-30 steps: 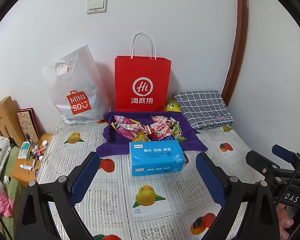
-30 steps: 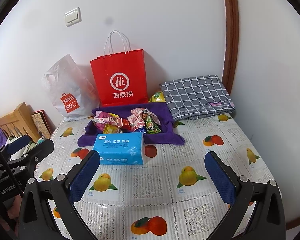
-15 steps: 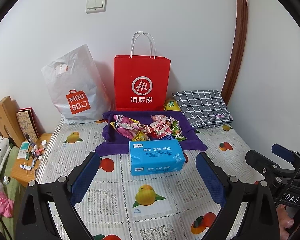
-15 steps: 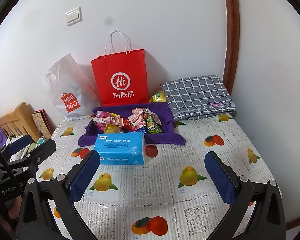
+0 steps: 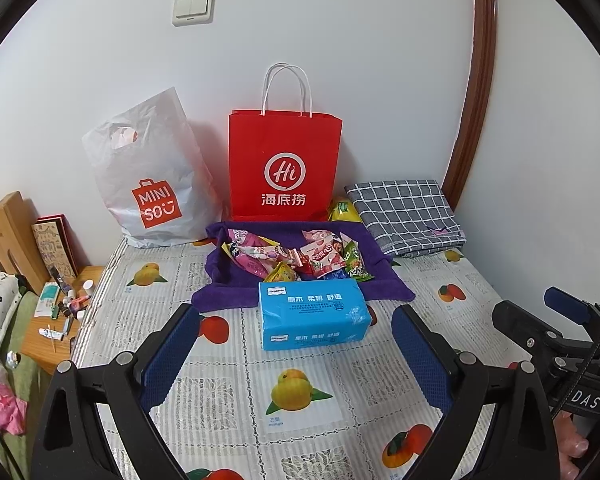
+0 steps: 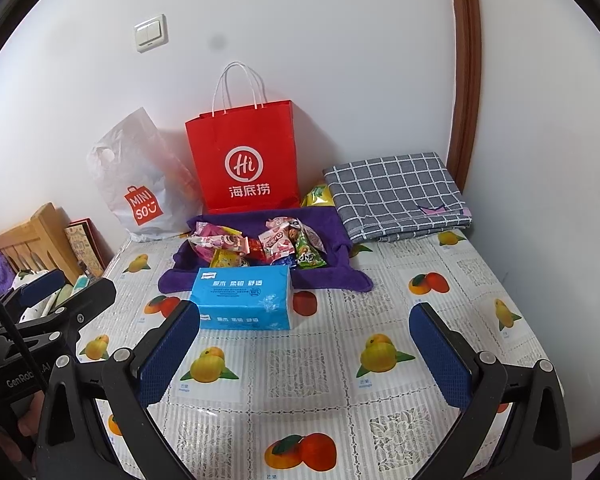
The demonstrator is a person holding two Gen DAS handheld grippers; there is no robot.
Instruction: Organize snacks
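Several snack packets point(image 5: 296, 254) point(image 6: 260, 244) lie heaped on a purple cloth point(image 5: 228, 288) point(image 6: 340, 248) toward the back of the table. A blue tissue pack point(image 5: 312, 314) point(image 6: 244, 298) sits just in front of the cloth. Behind the heap a red paper bag point(image 5: 284, 168) point(image 6: 244, 160) stands upright against the wall. My left gripper point(image 5: 296, 356) is open, low over the table, short of the tissue pack. My right gripper point(image 6: 304, 356) is open too, with nothing between its fingers, to the right of the pack.
A white plastic shopping bag point(image 5: 152, 176) point(image 6: 140, 184) leans left of the red bag. A folded grey checked cloth point(image 5: 404, 216) point(image 6: 396, 196) lies at the back right, a yellow packet point(image 5: 342, 212) beside it. A fruit-print tablecloth point(image 5: 300, 392) covers the table. A cluttered wooden nightstand point(image 5: 56, 320) stands off the left edge.
Both views have shifted very slightly; the grippers stay open and nothing on the table has moved.
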